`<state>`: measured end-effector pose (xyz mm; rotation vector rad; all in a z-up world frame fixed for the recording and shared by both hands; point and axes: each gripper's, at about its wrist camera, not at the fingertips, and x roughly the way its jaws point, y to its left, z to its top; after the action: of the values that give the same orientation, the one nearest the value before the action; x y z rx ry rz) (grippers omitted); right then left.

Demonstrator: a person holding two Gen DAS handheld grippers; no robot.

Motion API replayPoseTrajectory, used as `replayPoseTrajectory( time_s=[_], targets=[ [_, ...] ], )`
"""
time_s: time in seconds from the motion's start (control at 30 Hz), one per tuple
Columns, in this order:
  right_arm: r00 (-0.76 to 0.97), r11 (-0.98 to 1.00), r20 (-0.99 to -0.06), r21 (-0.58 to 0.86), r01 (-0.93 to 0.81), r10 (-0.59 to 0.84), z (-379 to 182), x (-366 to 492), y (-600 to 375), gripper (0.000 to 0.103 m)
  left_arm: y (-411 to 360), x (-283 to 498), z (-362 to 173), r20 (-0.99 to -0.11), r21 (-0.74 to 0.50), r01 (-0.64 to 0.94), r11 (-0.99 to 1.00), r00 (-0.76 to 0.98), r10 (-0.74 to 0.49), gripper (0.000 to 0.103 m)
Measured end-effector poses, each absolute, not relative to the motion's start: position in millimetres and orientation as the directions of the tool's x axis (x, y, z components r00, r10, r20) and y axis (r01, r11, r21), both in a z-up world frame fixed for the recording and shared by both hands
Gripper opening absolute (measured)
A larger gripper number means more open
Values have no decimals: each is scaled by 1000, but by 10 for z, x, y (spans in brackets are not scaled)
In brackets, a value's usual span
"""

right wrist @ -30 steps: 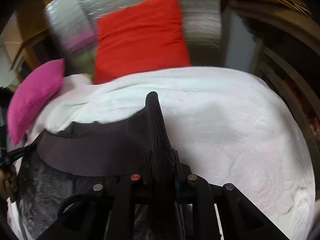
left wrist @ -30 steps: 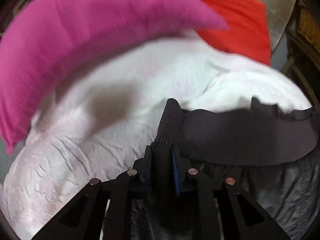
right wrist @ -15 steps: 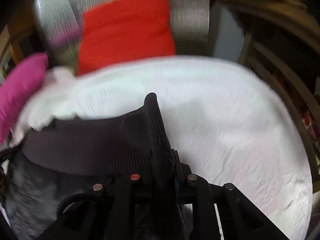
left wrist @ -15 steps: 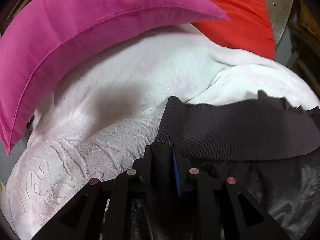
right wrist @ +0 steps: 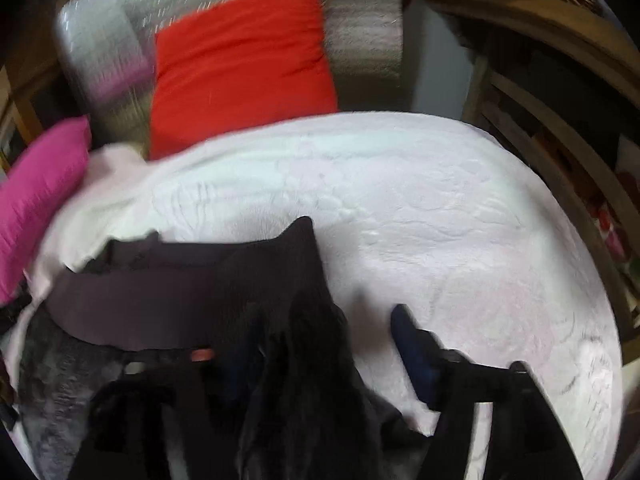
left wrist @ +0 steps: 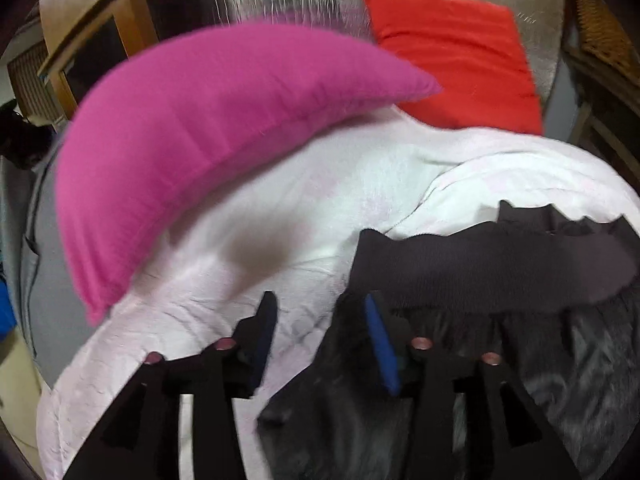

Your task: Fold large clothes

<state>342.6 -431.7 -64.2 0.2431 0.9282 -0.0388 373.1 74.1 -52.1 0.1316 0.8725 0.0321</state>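
A dark grey garment (left wrist: 500, 340) with a wide ribbed hem band (left wrist: 480, 268) lies on a white blanket (left wrist: 304, 216). My left gripper (left wrist: 320, 320) is open, its jaws spread wide. The garment's left corner rests against the right finger's blue pad (left wrist: 380, 344), no longer clamped. In the right wrist view the same garment (right wrist: 280, 340) and its ribbed band (right wrist: 160, 300) lie at lower left. My right gripper (right wrist: 320, 344) is open too, with the garment's right corner draped between the fingers.
A magenta cushion (left wrist: 200, 152) lies on the blanket at the left and a red cushion (left wrist: 460, 56) leans against a silver backrest (right wrist: 360, 20). Wooden furniture (right wrist: 560, 100) stands at the right. The white blanket (right wrist: 440, 220) spreads to the right.
Both grippers were shut on the garment's ribbed corners; now both have opened and released it. Both views have pulled back a little.
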Motion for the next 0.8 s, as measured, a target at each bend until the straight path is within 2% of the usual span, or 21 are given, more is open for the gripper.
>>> replayPoseTrajectory(
  time_s=[0.07, 0.27, 0.3, 0.37, 0.4, 0.43, 0.47, 0.5, 0.57, 0.67, 0.77, 0.8],
  targets=[
    [606, 959, -780, 265, 97, 154, -577, 3255, -4449, 71, 875, 3535, -433, -746, 113, 30, 993, 662, 65, 63],
    [543, 934, -792, 354, 39, 278, -789, 2980, -4561, 71, 1105, 3092, -635, -796, 25, 84, 996, 604, -31, 64],
    [531, 931, -793, 365, 23, 298, -831, 2941, -4520, 70, 1088, 3031, -689, -800, 20, 96, 995, 598, -41, 64],
    [527, 940, -798, 340, -8, 293, -856, 2885, -4432, 59, 1050, 2971, -765, -804, 21, 109, 994, 593, -48, 61],
    [514, 948, -812, 317, -10, 277, -879, 2887, -4386, 33, 1036, 2970, -816, -809, 21, 105, 994, 586, -45, 40],
    [505, 954, -823, 298, -6, 260, -894, 2898, -4359, 18, 1031, 3002, -869, -825, 7, 101, 995, 563, -51, 25],
    [513, 963, -826, 268, -7, 234, -854, 2897, -4318, 14, 1032, 3024, -899, -834, -7, 87, 996, 549, -54, 17],
    [529, 972, -823, 234, -16, 206, -788, 2878, -4258, 10, 1020, 3025, -894, -830, -5, 72, 997, 556, -44, 14],
    [565, 988, -814, 150, -20, 135, -701, 2849, -4166, 9, 959, 3041, -904, -825, 19, 71, 997, 564, -25, 13],
    [505, 987, -855, 159, 35, 120, -987, 2950, -4233, 10, 905, 3090, -1091, -845, 52, 57, 997, 535, 14, 13],
    [550, 976, -826, 201, 86, 122, -917, 2887, -4268, 18, 903, 3036, -939, -834, 55, 2, 998, 550, 45, 16],
    [555, 972, -823, 210, 104, 119, -874, 2854, -4290, 25, 918, 3002, -876, -826, 50, -9, 999, 562, 46, 18]
  ],
)
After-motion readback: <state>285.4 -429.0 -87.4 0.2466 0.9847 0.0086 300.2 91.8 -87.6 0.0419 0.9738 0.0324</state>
